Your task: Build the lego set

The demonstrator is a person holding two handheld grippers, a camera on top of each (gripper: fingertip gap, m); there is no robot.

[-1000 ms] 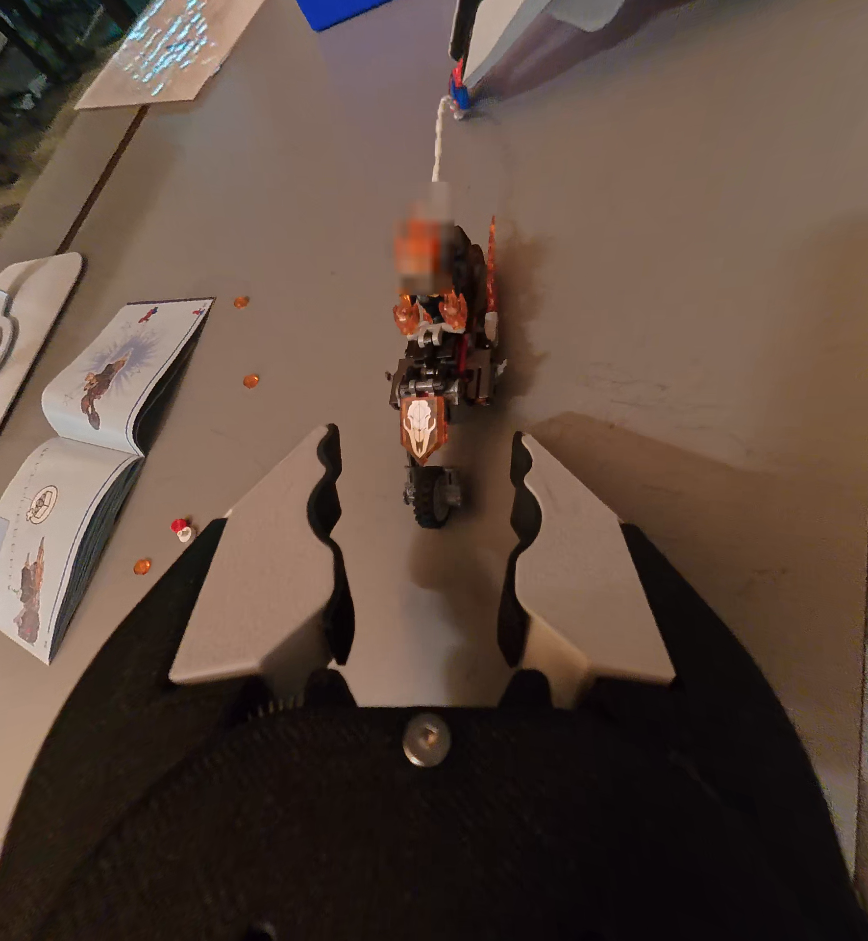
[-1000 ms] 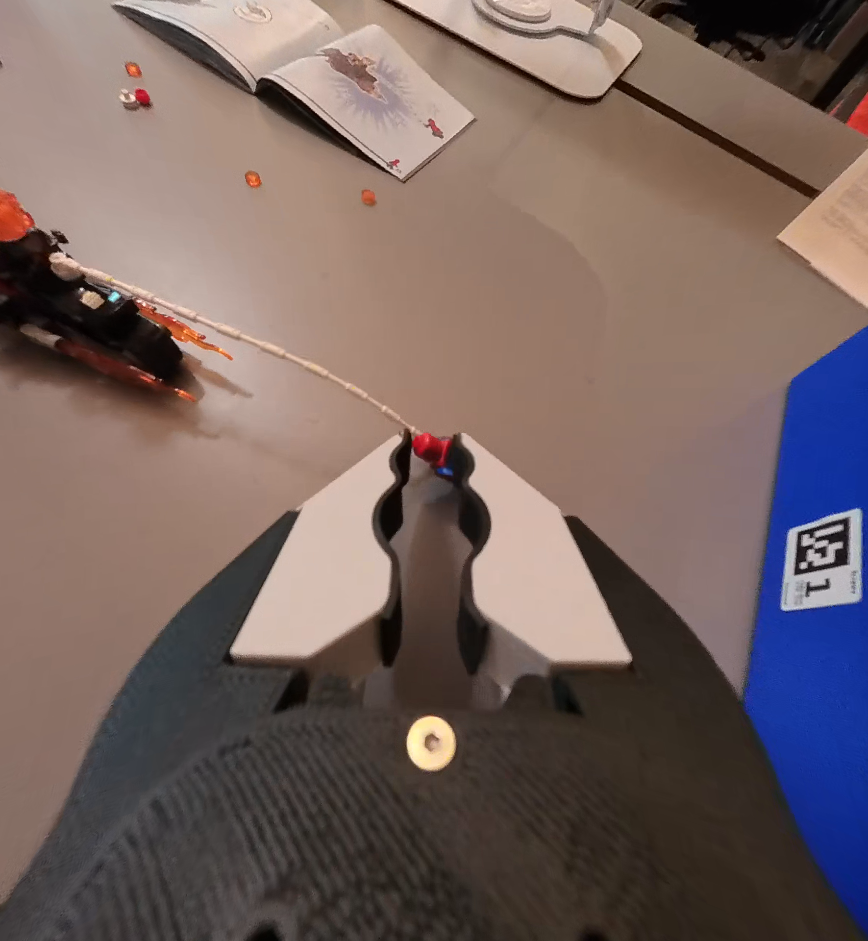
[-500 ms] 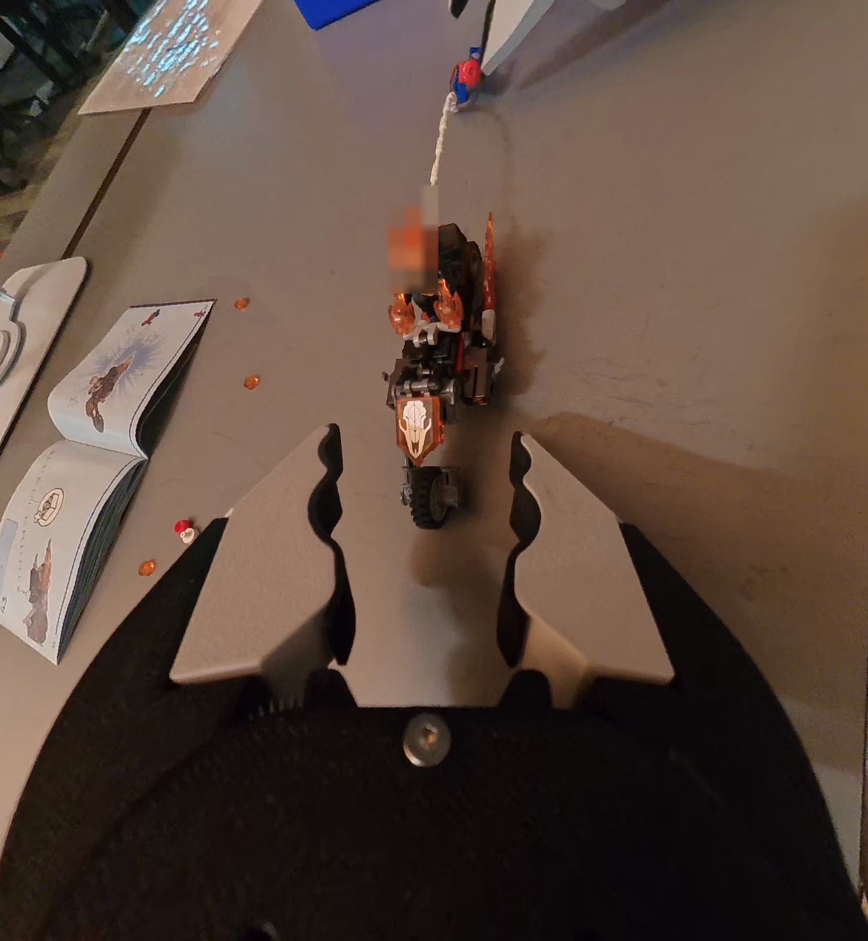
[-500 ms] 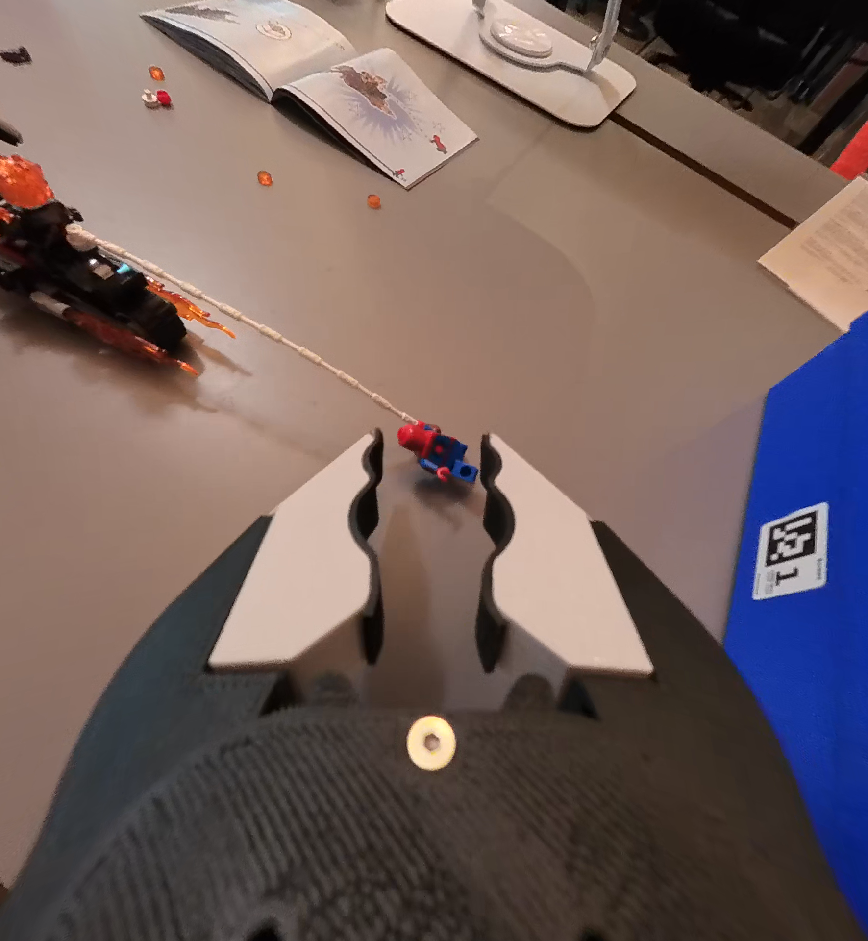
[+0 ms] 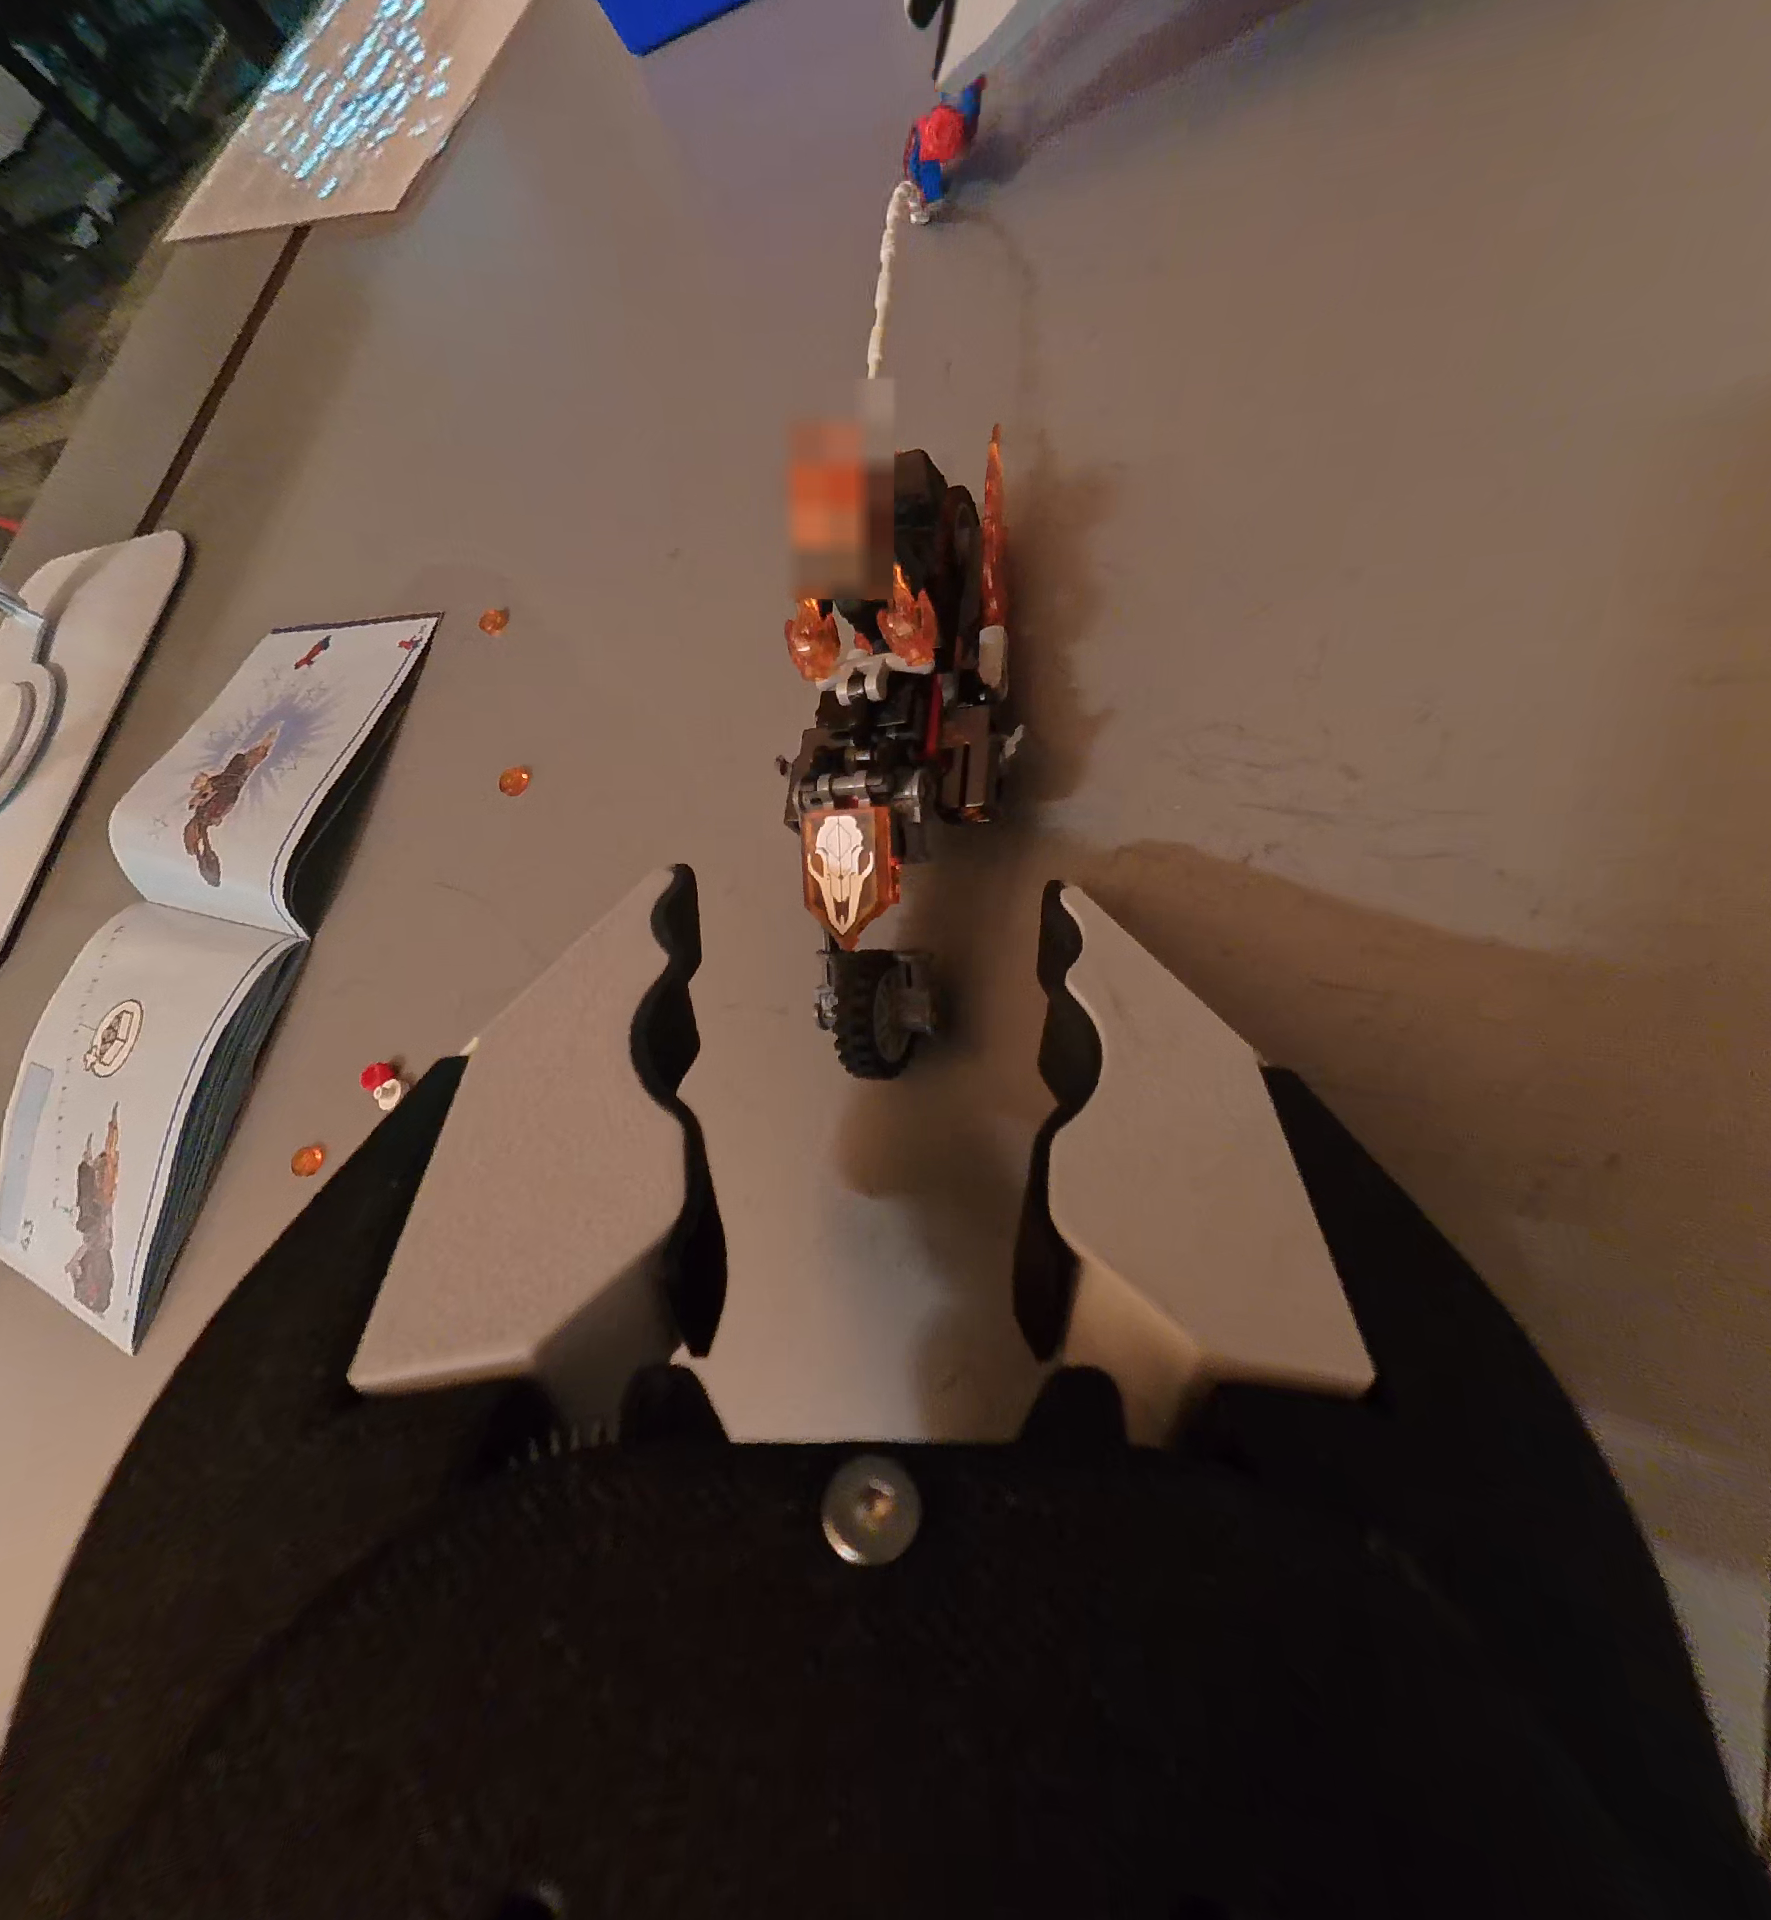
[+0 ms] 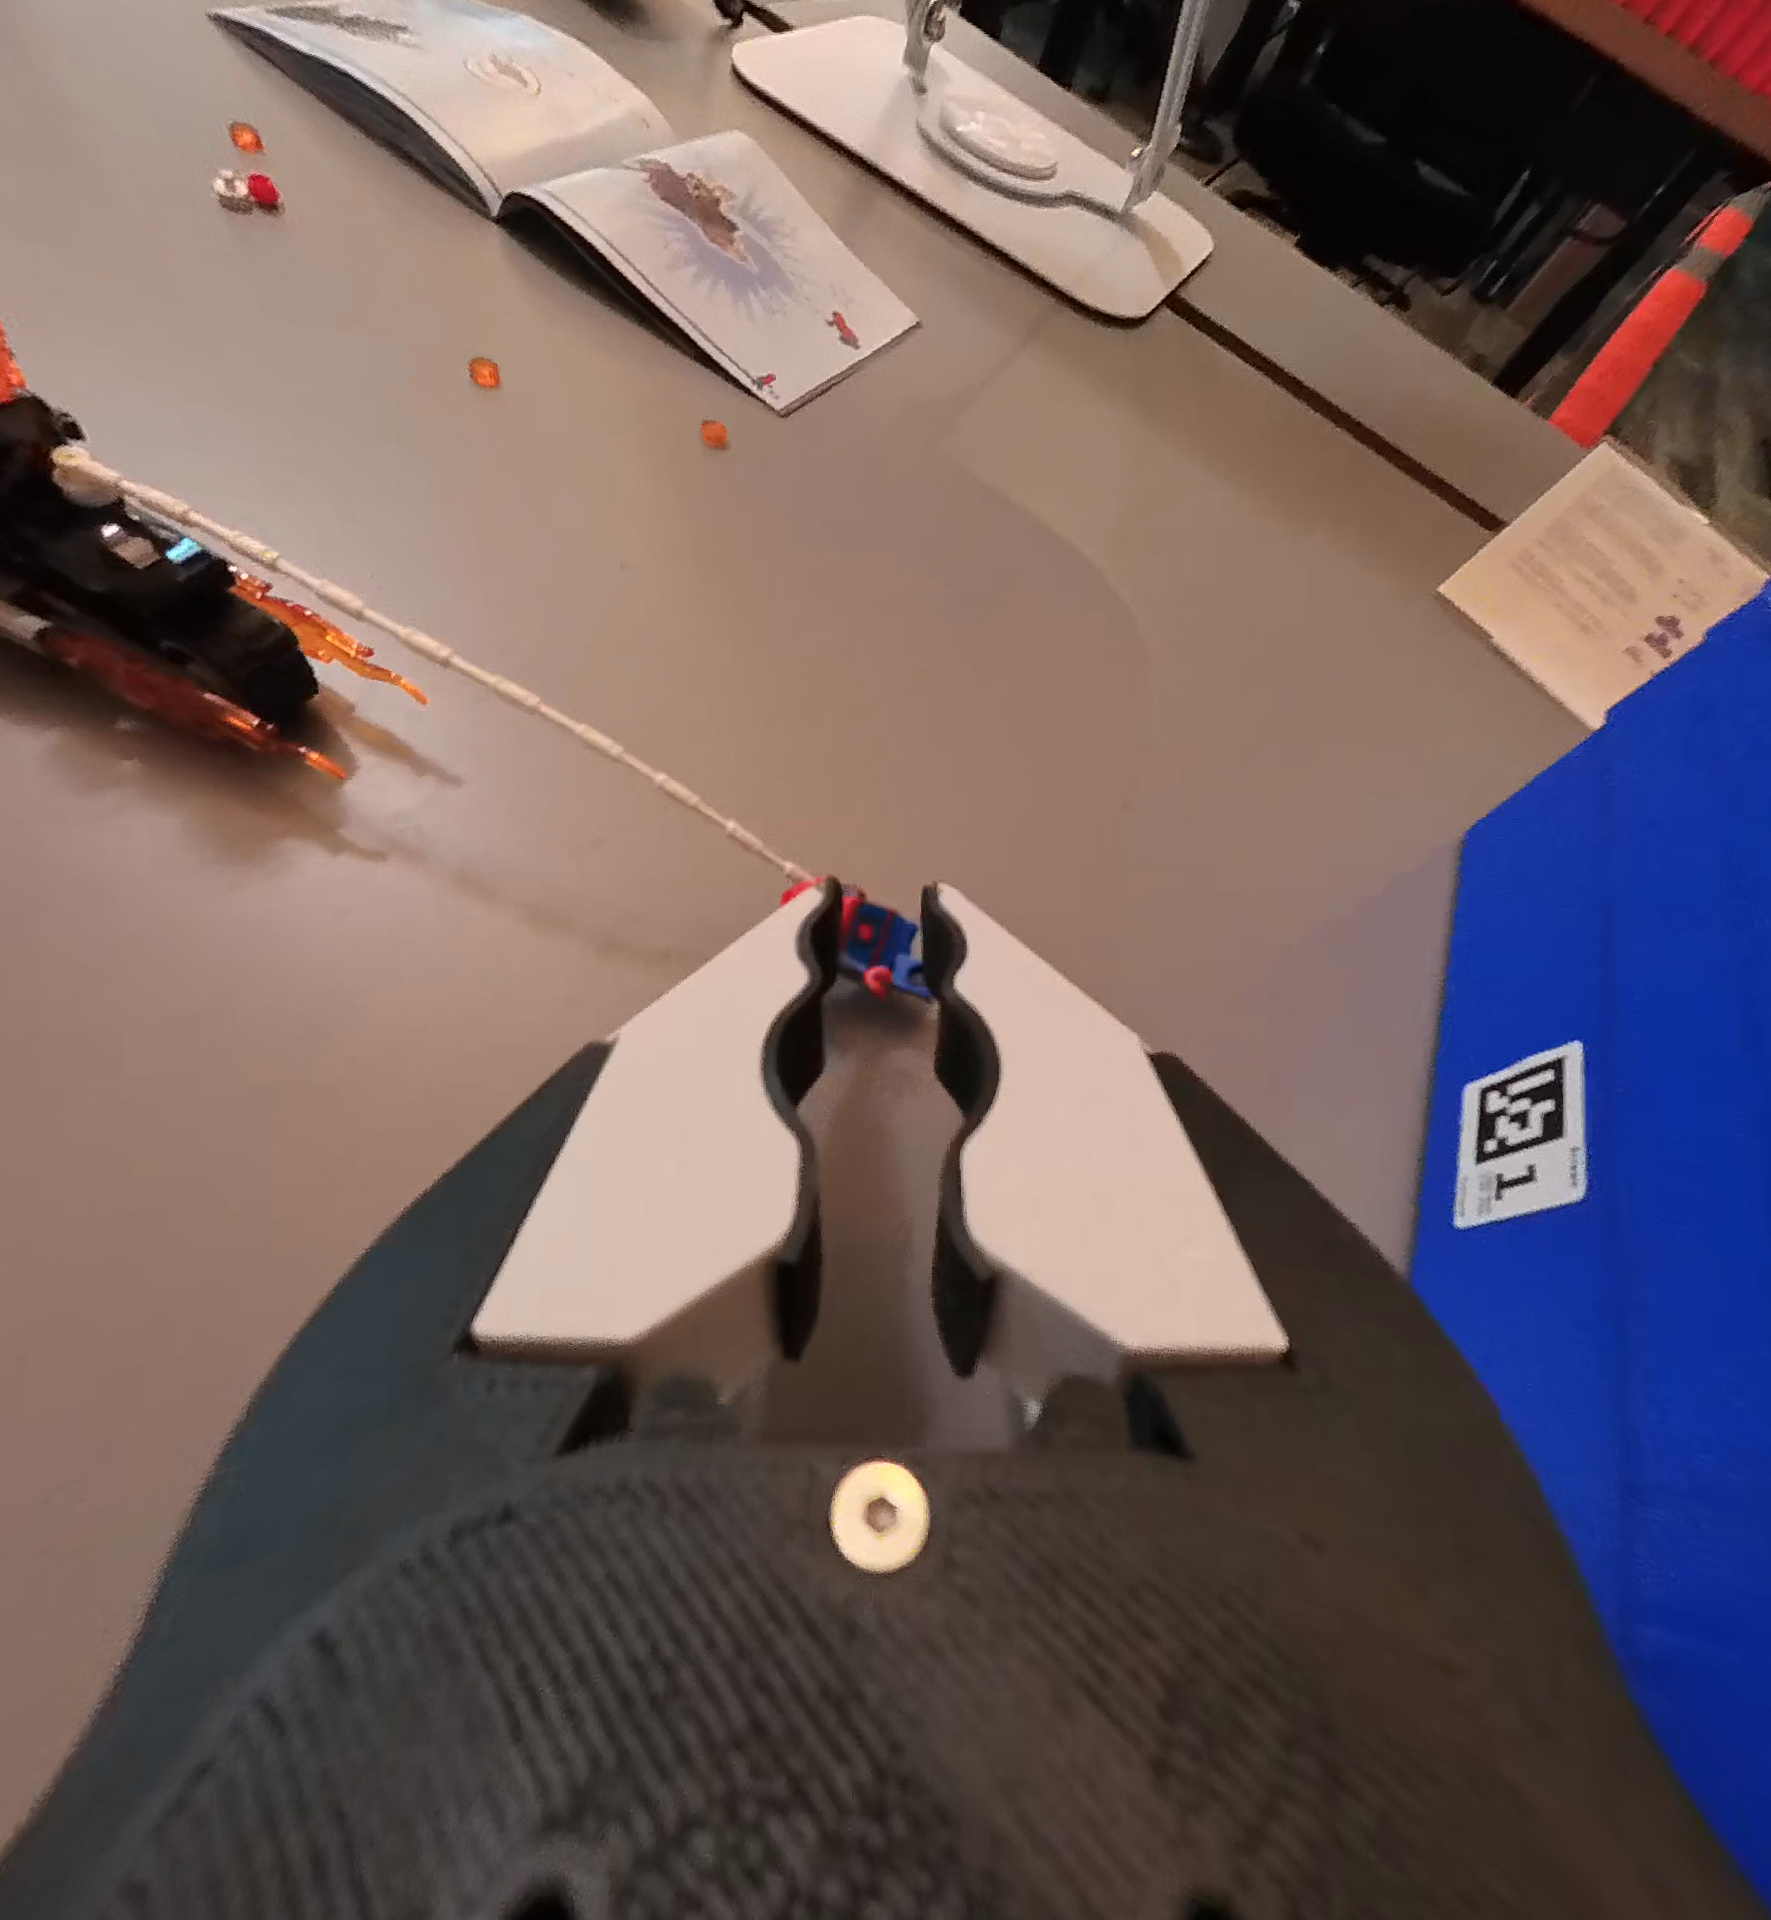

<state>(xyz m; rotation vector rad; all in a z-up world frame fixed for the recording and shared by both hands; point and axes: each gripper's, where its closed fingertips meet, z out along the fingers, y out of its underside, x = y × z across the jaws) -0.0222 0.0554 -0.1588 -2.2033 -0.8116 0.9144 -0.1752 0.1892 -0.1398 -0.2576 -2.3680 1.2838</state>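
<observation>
Dim, warm light w/ soft shadows on the matte grey counter [image 5: 1380,520], fisheye bending at edges, slight blur.

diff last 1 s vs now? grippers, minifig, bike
The right gripper let go of the red-and-blue minifigure about half a second ago, setting it on the table; its fingers are now narrowing around it again with gaps visible, not clamped. The white string is still attached. The left gripper stayed open around the motorcycle's front wheel; motorcycle, instruction booklet and loose studs unmoved.
</observation>
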